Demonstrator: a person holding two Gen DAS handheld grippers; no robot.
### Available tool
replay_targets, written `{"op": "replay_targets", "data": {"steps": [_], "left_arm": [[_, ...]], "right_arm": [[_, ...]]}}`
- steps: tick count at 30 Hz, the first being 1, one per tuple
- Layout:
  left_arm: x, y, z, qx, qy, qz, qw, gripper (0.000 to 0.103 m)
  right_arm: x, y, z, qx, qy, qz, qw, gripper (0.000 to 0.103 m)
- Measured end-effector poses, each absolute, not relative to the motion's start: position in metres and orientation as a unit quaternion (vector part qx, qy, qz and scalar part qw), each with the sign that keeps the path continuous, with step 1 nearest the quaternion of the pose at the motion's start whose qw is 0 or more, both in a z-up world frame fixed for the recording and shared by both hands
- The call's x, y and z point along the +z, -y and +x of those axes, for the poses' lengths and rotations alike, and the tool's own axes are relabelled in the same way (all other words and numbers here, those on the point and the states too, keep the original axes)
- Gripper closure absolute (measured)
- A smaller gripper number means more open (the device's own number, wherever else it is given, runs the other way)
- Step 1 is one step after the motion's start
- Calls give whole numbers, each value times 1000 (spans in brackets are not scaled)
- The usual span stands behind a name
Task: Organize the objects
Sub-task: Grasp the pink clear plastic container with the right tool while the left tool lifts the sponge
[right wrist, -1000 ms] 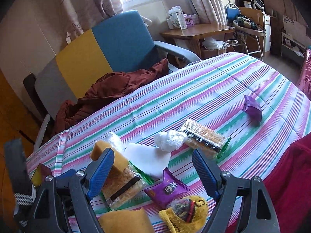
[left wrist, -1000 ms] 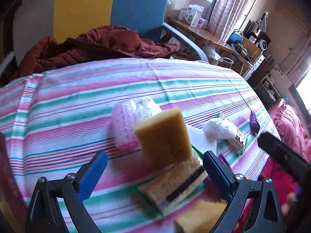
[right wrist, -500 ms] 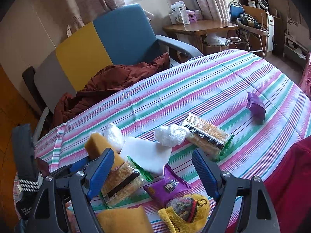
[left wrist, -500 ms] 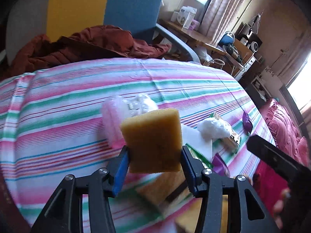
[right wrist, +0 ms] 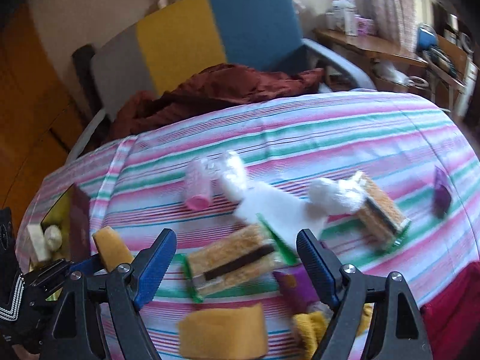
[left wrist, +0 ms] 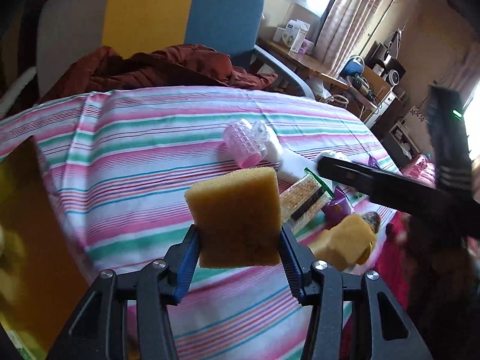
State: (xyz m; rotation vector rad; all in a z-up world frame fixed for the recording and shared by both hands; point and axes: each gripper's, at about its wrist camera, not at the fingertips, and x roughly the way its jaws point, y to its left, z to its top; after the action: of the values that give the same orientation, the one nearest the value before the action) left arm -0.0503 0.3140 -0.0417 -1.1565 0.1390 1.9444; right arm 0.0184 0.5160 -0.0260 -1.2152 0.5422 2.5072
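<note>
My left gripper [left wrist: 238, 265] is shut on a yellow sponge [left wrist: 237, 219] and holds it above the striped tablecloth [left wrist: 135, 162]; the sponge also shows in the right wrist view [right wrist: 111, 249]. My right gripper [right wrist: 232, 259] is open and empty above a wrapped scouring sponge pack [right wrist: 231, 265]. A second yellow sponge [right wrist: 223, 333] lies at the front edge. A pink roller [right wrist: 198, 190], a white sheet [right wrist: 270, 207], a white wad [right wrist: 327, 195], a second sponge pack [right wrist: 379, 214] and a purple packet [right wrist: 441, 196] lie on the cloth.
A box with a yellow inside [left wrist: 27, 240] stands at the table's left edge, holding small items [right wrist: 45, 237]. A yellow knitted thing [right wrist: 312, 327] lies at the front. A chair [left wrist: 180, 21] with a rust-brown jacket [left wrist: 162, 67] stands behind the table.
My left gripper shut on the yellow sponge, lifted it and carried it left toward the box. My right gripper swung left over the sponge pack.
</note>
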Motion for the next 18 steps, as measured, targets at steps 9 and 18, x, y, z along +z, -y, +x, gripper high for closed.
{"op": "replay_targets", "data": {"steps": [9, 18], "left_arm": [[-31, -271, -52, 779, -10, -464, 422, 50], [-31, -246, -57, 782, 15, -468, 411, 50]], "right_arm": [[-44, -497, -71, 856, -43, -501, 123, 20], [-83, -494, -130, 816, 26, -558, 146, 43]]}}
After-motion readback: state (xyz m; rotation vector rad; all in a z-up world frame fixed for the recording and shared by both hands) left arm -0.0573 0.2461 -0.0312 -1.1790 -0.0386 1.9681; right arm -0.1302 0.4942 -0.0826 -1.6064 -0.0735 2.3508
